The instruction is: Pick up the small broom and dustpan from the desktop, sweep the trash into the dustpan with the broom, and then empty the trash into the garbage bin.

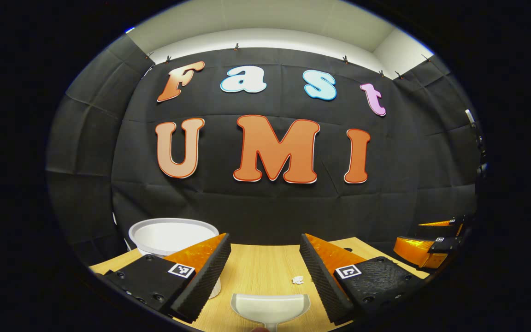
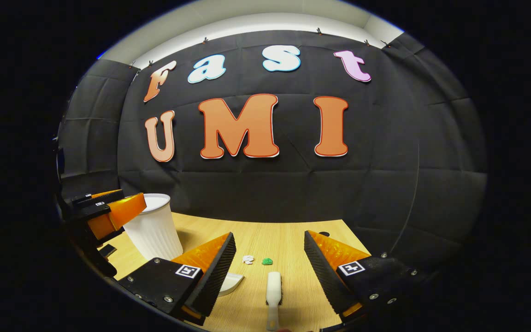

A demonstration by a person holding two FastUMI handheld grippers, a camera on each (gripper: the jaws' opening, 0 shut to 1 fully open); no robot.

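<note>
A white dustpan lies on the wooden desktop, low between the fingers of my open left gripper, with nothing gripped. A white scrap of trash lies just beyond it to the right. In the right gripper view a small white broom lies on the desk between the fingers of my open right gripper, untouched. Ahead of it lie a white scrap and a green scrap. The dustpan's edge peeks out by the left finger.
A white ribbed garbage bin stands at the desk's left, also the white garbage bin in the left gripper view. The left gripper shows beside the bin; the right gripper shows at the far right. Black cloth walls close the back.
</note>
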